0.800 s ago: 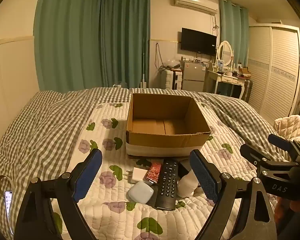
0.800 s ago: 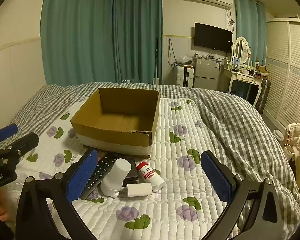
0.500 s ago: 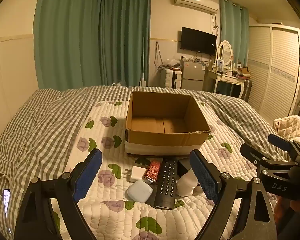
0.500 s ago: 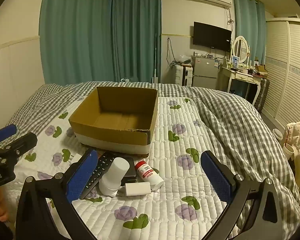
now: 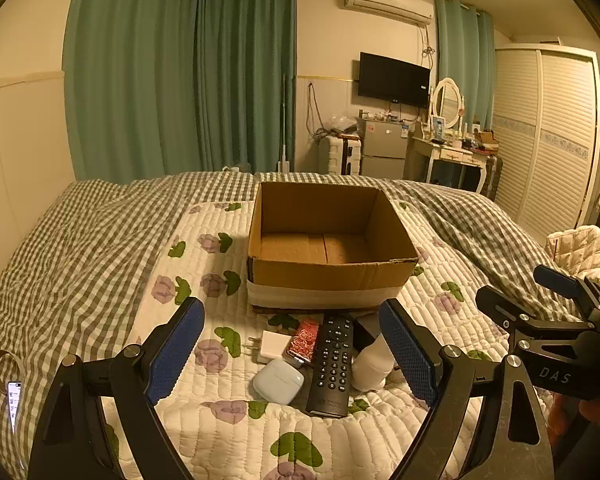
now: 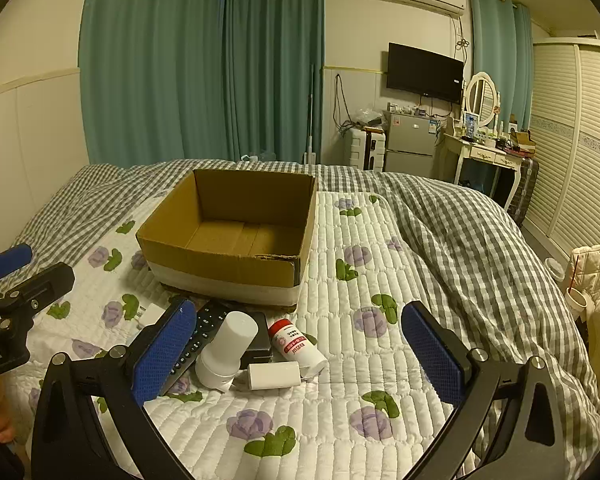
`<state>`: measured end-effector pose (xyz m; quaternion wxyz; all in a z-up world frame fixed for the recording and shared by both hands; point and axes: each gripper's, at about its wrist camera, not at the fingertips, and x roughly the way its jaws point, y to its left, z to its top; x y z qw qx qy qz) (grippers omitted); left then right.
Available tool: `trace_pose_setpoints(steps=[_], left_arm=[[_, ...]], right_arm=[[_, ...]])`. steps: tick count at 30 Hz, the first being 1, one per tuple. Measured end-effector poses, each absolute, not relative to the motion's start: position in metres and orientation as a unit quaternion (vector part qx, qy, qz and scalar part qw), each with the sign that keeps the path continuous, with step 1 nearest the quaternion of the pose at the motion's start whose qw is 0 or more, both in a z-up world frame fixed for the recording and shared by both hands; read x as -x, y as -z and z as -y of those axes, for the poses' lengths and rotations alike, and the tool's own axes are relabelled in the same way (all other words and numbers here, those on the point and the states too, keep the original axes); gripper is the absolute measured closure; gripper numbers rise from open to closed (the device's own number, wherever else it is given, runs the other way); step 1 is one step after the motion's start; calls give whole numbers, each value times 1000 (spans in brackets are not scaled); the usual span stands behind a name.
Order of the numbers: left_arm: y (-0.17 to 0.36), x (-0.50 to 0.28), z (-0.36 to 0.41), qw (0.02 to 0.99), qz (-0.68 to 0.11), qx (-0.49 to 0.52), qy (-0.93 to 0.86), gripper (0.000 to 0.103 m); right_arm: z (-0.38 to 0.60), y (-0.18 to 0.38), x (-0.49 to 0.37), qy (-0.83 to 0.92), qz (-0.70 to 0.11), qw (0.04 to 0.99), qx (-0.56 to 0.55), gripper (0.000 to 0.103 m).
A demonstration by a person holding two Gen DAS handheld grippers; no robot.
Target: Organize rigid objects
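Observation:
An open, empty cardboard box point(image 5: 332, 276) point(image 6: 224, 264) stands on the floral quilt. In front of it lies a cluster: a black remote point(image 5: 332, 364) point(image 6: 196, 340), a pale earbud case point(image 5: 278, 381), a white plug charger point(image 5: 274, 346), a red patterned packet point(image 5: 305, 341), a white bottle point(image 5: 374, 364) point(image 6: 228, 348), a red-capped bottle point(image 6: 298, 346), a white adapter point(image 6: 274, 376) and a black box point(image 6: 258, 338). My left gripper point(image 5: 292, 354) is open above the cluster. My right gripper point(image 6: 298, 352) is open above its right side. Both are empty.
The bed has a grey checked duvet point(image 5: 84, 248) around the quilt. A phone point(image 5: 14, 400) and a tape roll point(image 5: 6, 364) lie at the left. A cream padded item point(image 6: 596, 276) sits at the right. Fridge, dresser and wardrobe stand behind the bed.
Both views have shifted slightly; the box and cluster sit a little lower and nearer in frame. Both grippers stay open and nothing on the bed has moved.

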<state>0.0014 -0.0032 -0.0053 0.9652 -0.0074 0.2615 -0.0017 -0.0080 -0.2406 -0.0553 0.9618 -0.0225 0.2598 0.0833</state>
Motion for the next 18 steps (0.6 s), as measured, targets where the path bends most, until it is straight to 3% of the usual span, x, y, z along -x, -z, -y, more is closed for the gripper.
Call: trace_pose_setpoints(steps=[18], left_arm=[[9,-3,2,963,-268,7,-3,12]], right_arm=[[240,65,6,-86,-267,960,23,0]])
